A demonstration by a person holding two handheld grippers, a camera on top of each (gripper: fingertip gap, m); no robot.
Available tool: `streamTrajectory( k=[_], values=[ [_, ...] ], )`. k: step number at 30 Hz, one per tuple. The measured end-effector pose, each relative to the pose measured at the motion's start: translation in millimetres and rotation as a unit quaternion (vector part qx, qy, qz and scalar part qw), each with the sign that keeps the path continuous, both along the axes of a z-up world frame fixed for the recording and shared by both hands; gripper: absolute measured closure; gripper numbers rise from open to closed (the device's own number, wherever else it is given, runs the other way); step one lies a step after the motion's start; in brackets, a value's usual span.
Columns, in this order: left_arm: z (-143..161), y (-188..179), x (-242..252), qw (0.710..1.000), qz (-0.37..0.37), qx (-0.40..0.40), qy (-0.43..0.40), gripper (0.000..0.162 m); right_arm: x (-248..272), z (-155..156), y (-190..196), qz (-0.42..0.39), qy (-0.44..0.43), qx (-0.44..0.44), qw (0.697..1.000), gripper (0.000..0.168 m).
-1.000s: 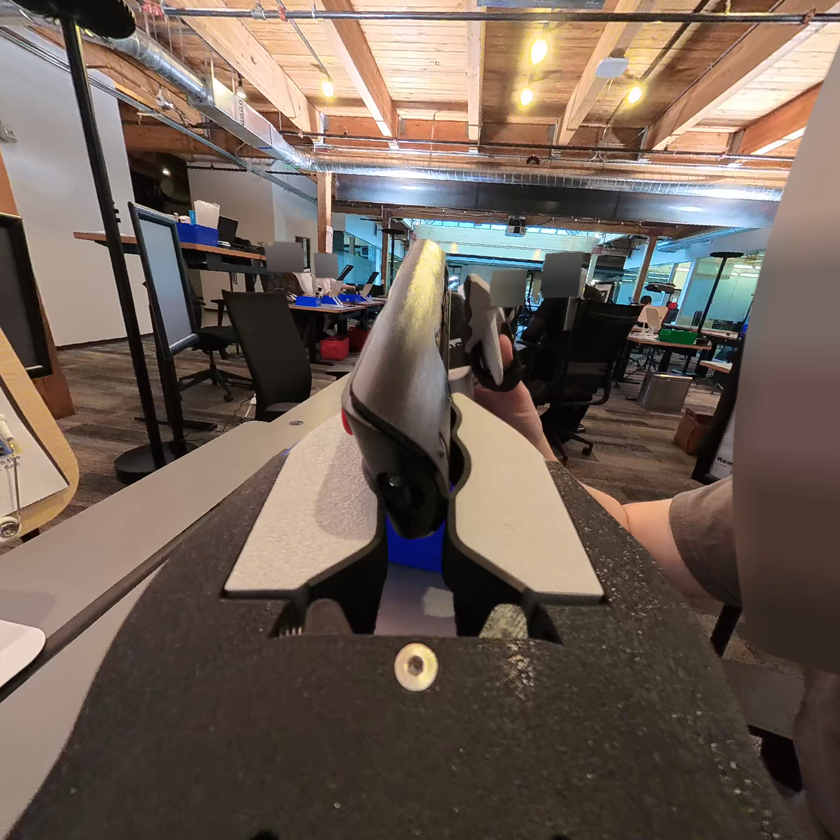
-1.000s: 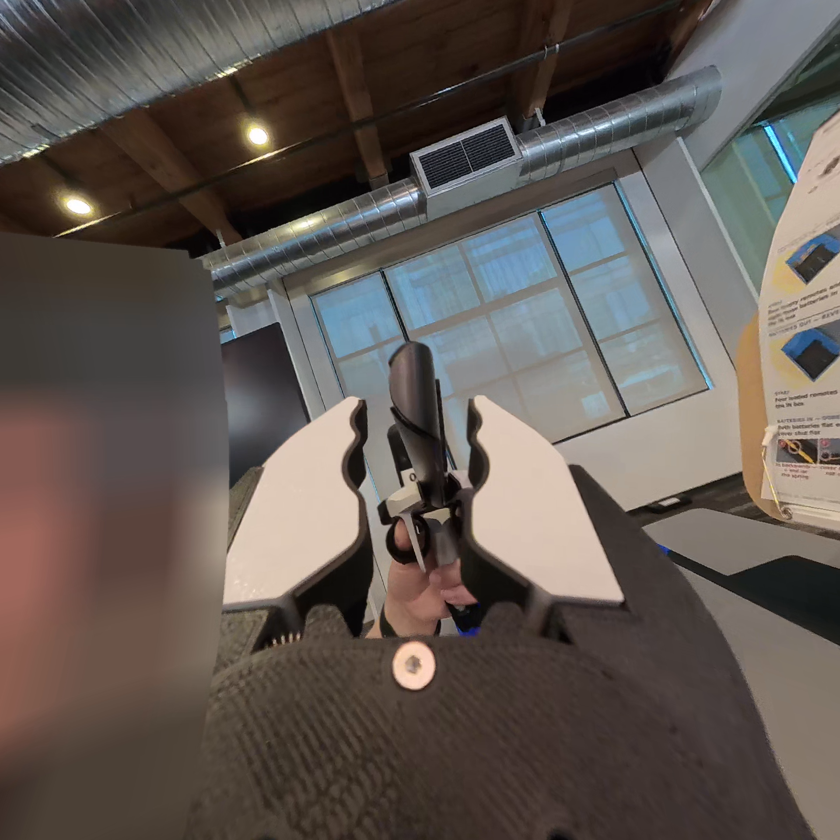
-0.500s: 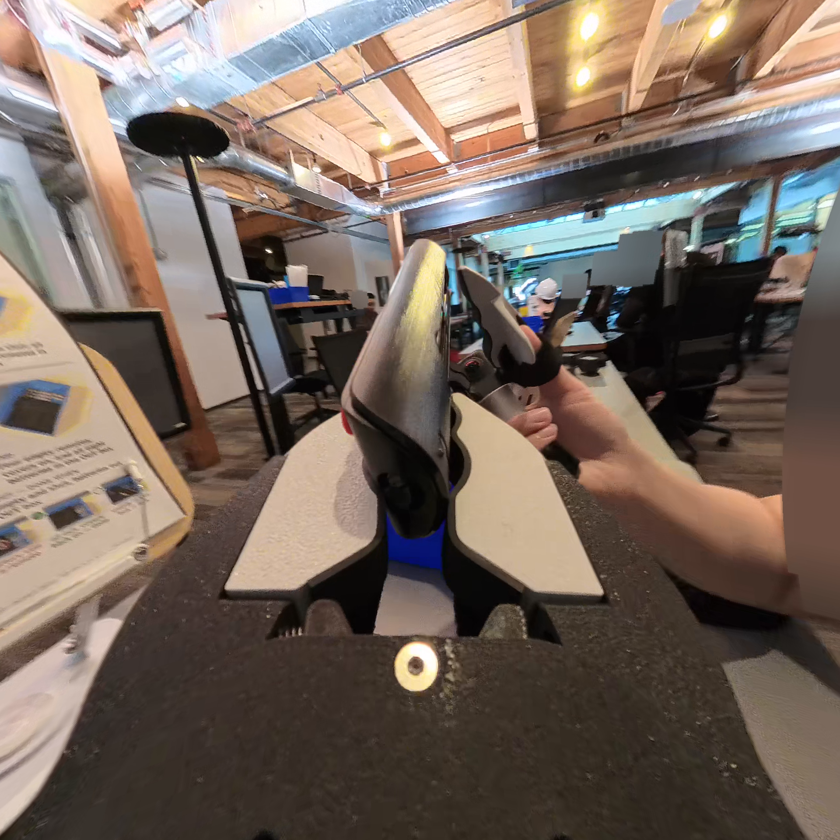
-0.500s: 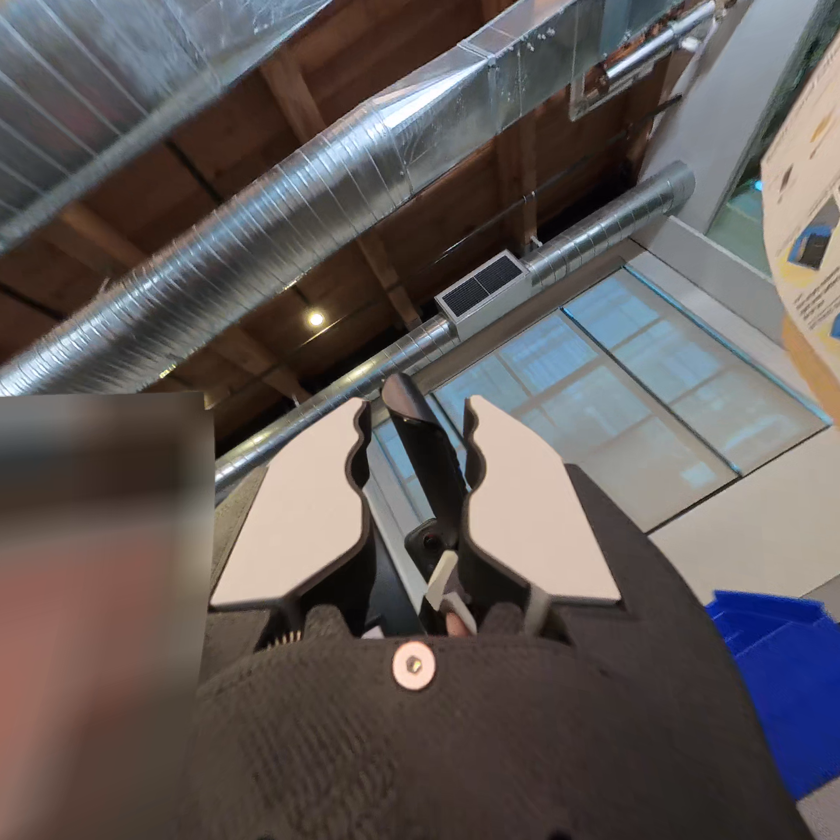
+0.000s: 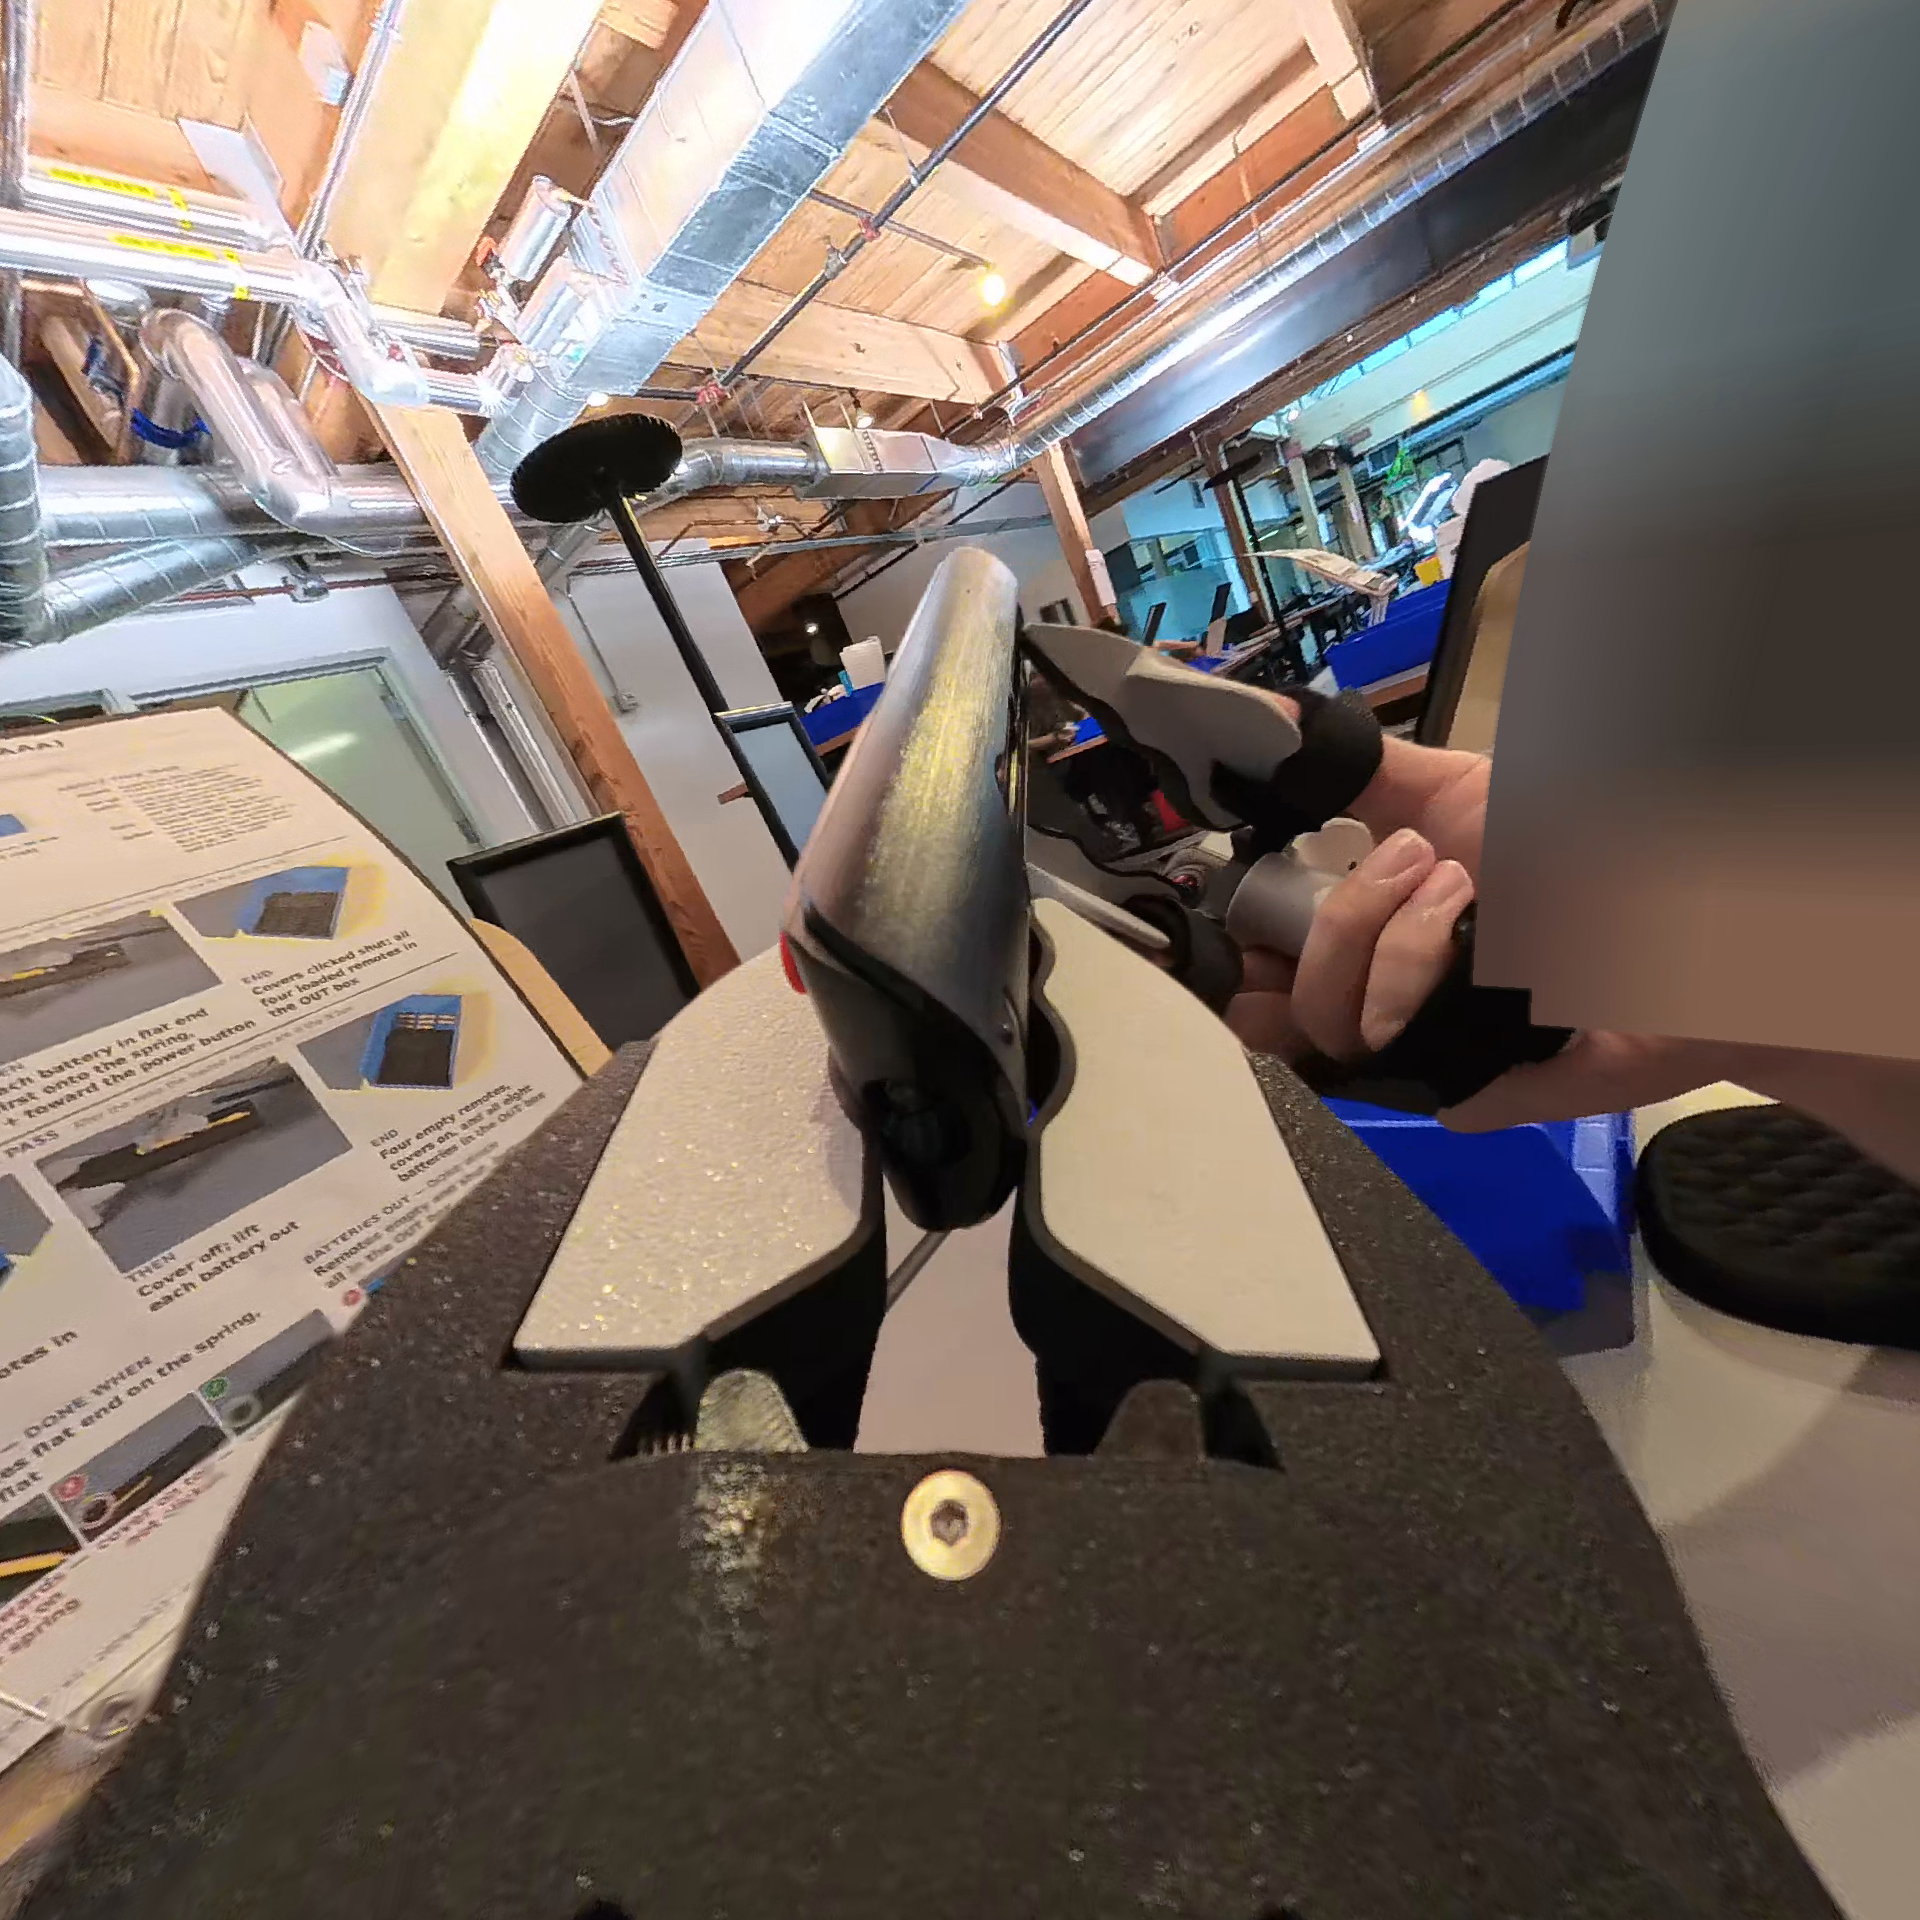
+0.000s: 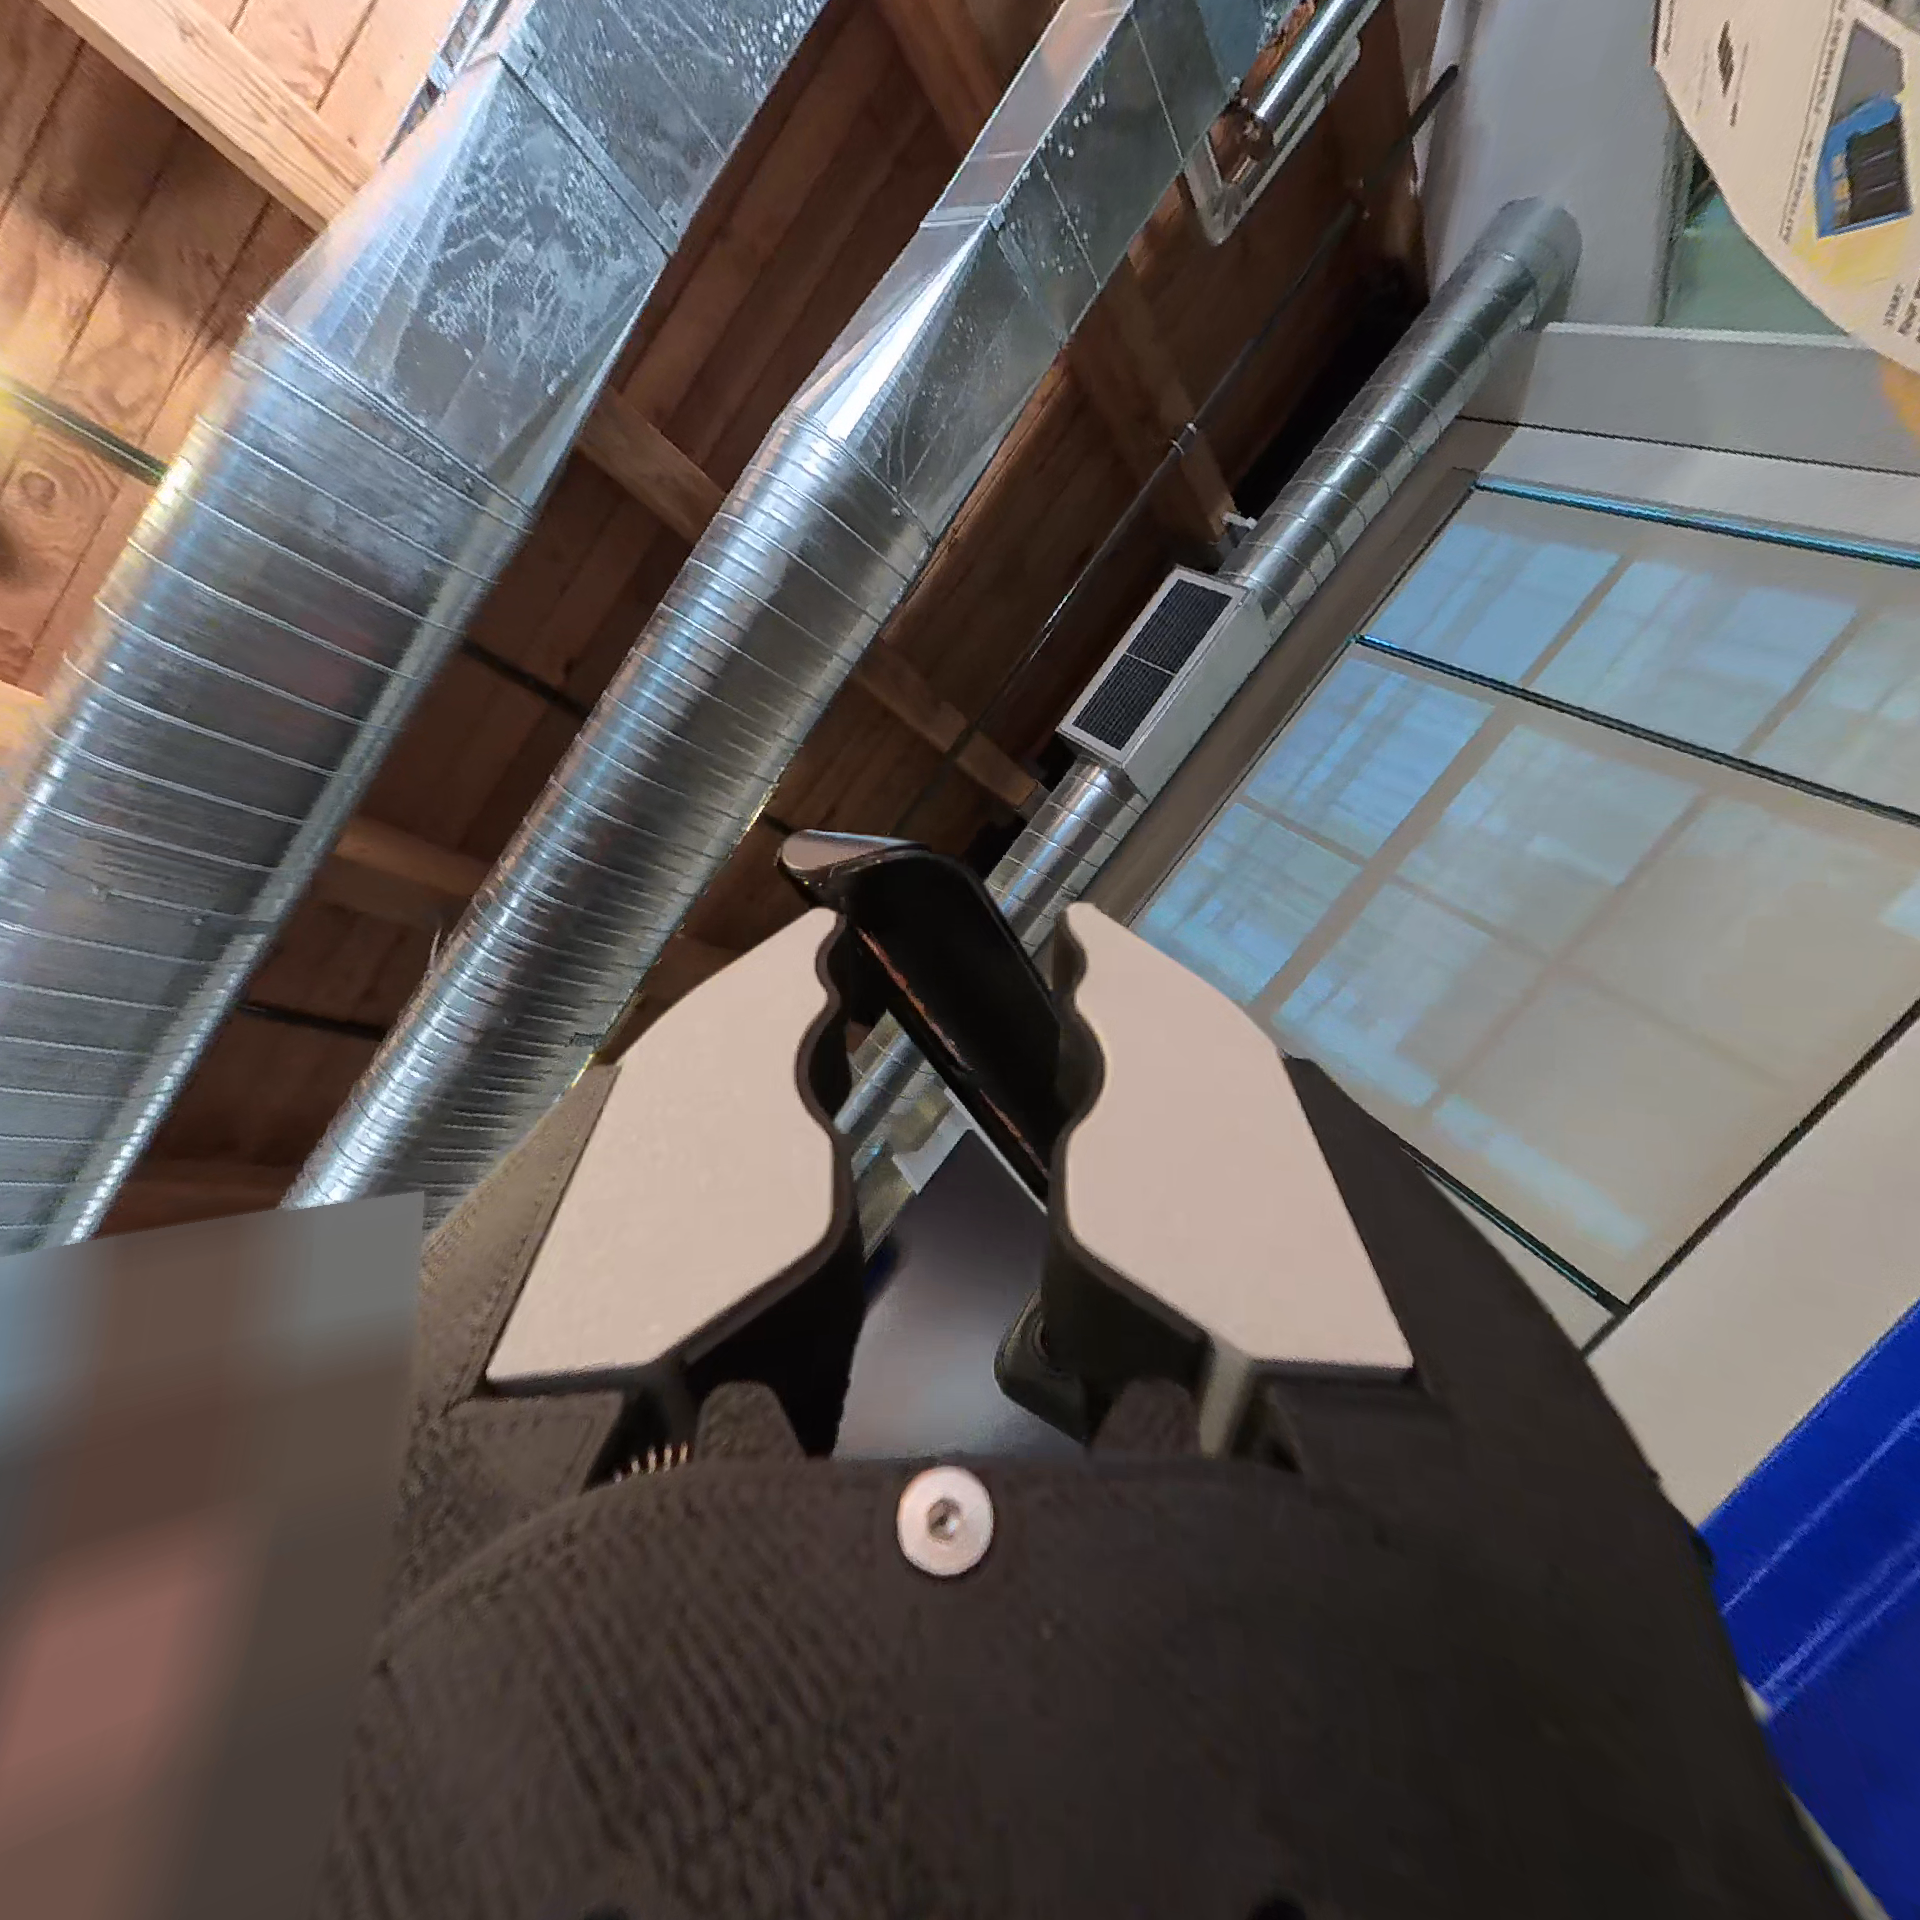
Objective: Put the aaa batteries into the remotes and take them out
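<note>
The left gripper [image 5: 940, 1049] jaws pinch a smooth, curved black remote [image 5: 914, 862] upright, clear of the blue bin [image 5: 1475, 1216] below. The right gripper [image 6: 951, 997] jaws stand spread around a glossy black cover [image 6: 956, 987] leaning on one finger; the grip is unclear

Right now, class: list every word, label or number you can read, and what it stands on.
Instruction sheet beside the left tool: readable print, not copied here.
Sheet corner, right wrist view: blurred.
Yellow pipe tags: too small.
Remote: none visible.
</note>
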State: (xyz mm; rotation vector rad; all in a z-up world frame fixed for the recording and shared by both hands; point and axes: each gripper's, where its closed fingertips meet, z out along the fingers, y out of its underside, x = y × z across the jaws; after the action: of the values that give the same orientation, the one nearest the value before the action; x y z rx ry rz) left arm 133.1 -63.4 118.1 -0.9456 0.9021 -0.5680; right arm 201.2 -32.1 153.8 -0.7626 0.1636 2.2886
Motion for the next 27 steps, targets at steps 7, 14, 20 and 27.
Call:
streamTrajectory(
  k=[7,14,20,27],
  values=[
    [-4.9,4.4,3.8,0.993,-0.058,-0.097,-0.031,0.139,2.5,2.2,0.6,-0.036,-0.016,0.045,0.998,0.136],
    [-14.6,4.5,13.7,0.958,-0.155,-0.227,-0.086,0.138,9.5,6.9,-4.8,-0.145,-0.068,0.143,0.977,0.141],
    [-21.7,4.2,20.6,0.955,-0.157,-0.234,-0.095,0.138,8.0,2.7,-1.8,-0.179,-0.108,0.153,0.966,0.145],
    [-27.1,1.8,24.3,0.955,-0.173,-0.239,0.009,0.116,21.6,-2.7,23.0,-0.153,-0.255,0.182,0.937,0.147]
  ],
)
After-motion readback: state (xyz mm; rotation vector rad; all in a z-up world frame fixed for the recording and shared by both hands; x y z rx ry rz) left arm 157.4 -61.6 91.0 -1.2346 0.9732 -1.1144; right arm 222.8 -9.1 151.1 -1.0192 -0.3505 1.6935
